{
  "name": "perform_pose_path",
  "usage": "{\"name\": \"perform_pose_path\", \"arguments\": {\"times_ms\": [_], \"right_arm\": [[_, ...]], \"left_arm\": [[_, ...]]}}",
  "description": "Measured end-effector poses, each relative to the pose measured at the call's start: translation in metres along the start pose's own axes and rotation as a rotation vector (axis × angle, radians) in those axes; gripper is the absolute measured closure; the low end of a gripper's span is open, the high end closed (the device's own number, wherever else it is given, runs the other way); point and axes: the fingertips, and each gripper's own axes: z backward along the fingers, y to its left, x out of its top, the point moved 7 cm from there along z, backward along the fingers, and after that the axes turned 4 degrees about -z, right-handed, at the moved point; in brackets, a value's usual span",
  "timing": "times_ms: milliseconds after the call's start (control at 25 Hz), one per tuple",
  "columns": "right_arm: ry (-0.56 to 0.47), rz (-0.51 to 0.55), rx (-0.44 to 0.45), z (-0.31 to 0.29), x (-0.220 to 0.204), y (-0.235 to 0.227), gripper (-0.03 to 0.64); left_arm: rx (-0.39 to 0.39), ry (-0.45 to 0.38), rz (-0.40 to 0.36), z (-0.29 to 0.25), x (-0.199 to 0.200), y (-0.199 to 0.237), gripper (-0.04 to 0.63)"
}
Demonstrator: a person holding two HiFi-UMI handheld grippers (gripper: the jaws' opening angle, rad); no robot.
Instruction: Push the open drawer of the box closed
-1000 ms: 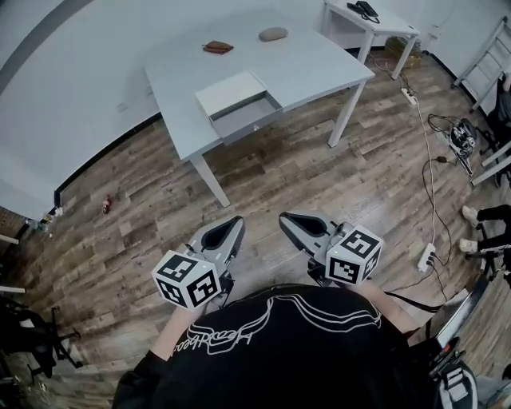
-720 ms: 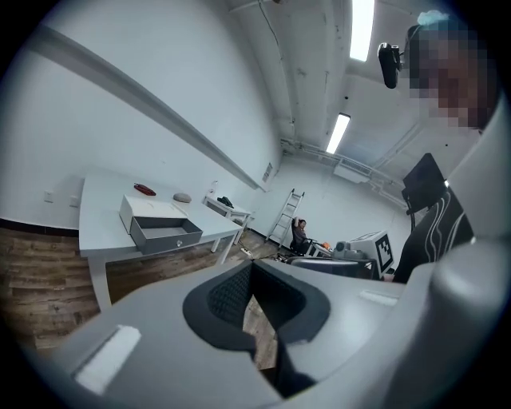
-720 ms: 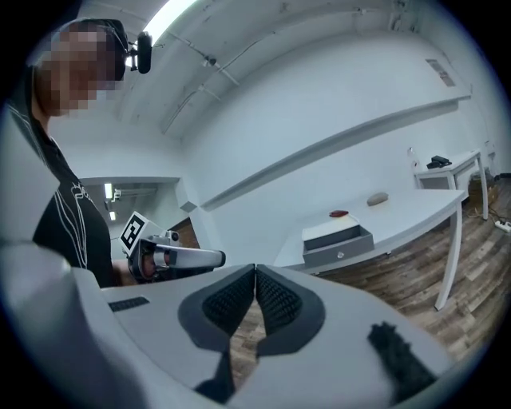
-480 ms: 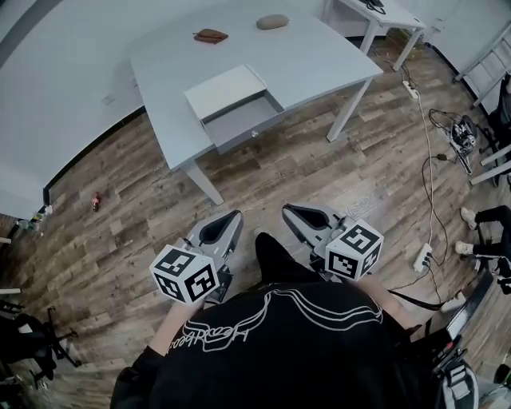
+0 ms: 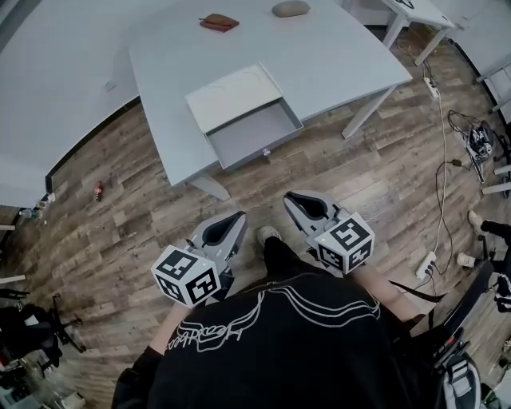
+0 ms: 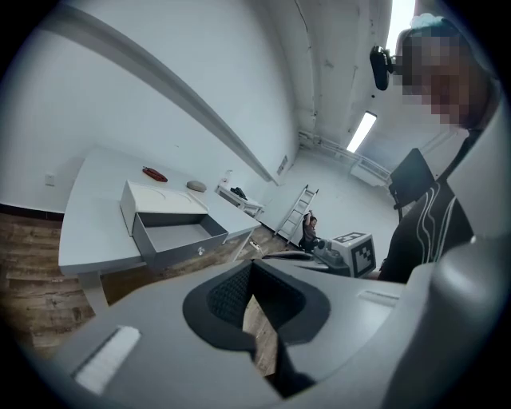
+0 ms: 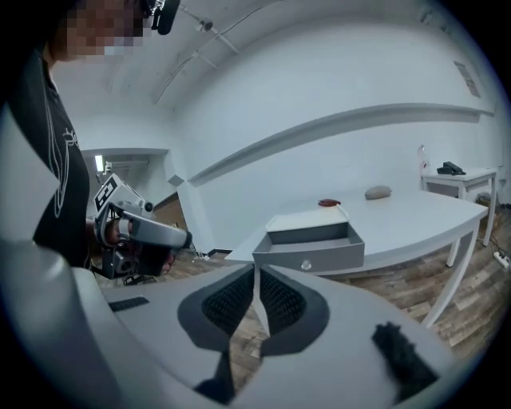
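A white box (image 5: 227,94) sits on the pale grey table (image 5: 343,56) near its front edge. Its grey drawer (image 5: 254,134) is pulled out toward me, empty, with a small knob (image 5: 266,152) on the front. Both grippers hover over the wooden floor, well short of the table. My left gripper (image 5: 238,217) is shut with nothing in it, and so is my right gripper (image 5: 291,196). The left gripper view shows the drawer (image 6: 177,238) far beyond the closed left gripper (image 6: 251,268). In the right gripper view the drawer (image 7: 313,252) lies ahead of the closed right gripper (image 7: 255,272).
A red-brown item (image 5: 217,22) and a grey pebble-like object (image 5: 291,9) lie at the table's far side. A table leg (image 5: 367,112) stands at the right. Cables and a power strip (image 5: 427,262) run along the floor at right. My shoe (image 5: 267,234) shows between the grippers.
The table and box have come nearer and lower in the head view as I step forward. Both grippers keep the same pose and stay shut.
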Motion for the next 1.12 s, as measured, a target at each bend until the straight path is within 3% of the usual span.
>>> {"name": "perform_pose_path", "arguments": {"times_ms": [520, 1120], "right_arm": [[0.122, 0.048, -0.087, -0.099, -0.014, -0.081, 0.529], [0.150, 0.086, -0.125, -0.135, -0.020, -0.090, 0.522]], "left_arm": [[0.034, 0.060, 0.083, -0.032, -0.001, 0.067, 0.588], [0.041, 0.057, 0.106, -0.033, -0.005, 0.096, 0.588]]}}
